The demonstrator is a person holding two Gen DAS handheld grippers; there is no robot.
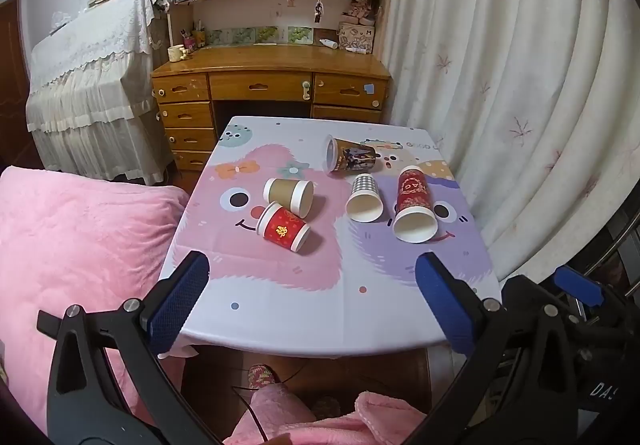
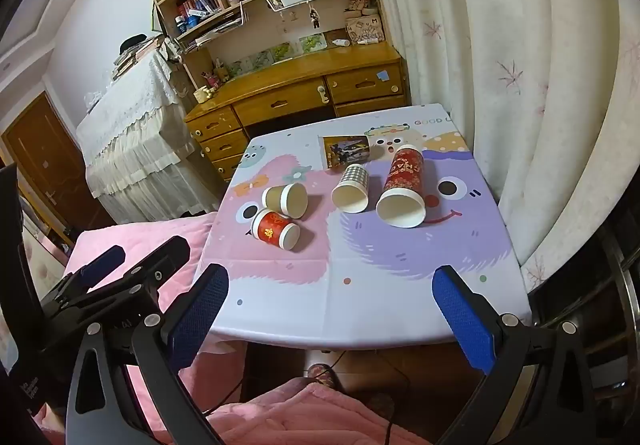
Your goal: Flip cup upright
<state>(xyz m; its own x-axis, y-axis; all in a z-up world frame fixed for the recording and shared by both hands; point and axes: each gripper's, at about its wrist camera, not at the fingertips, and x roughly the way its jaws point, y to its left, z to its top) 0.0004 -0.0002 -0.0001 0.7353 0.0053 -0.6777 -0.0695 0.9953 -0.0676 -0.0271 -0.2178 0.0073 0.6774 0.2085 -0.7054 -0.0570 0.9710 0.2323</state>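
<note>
My left gripper (image 1: 312, 281) and right gripper (image 2: 330, 297) both hang spread wide and empty over the near edge of the small table with the cartoon-monster cloth (image 1: 280, 309). On that cloth five paper cups lie on their sides: short red cup (image 1: 283, 231) touching the brown kraft cup (image 1: 289, 197) left of centre, checked cup (image 1: 363, 198) and tall red cup (image 1: 414, 207) right of centre, dark printed cup (image 1: 350, 154) toward the far edge.

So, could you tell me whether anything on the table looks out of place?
All five paper cups lie tipped on their sides: the small red cup, brown cup, checked cup, tall red cup and dark printed cup. Nothing appears spilled.
</note>
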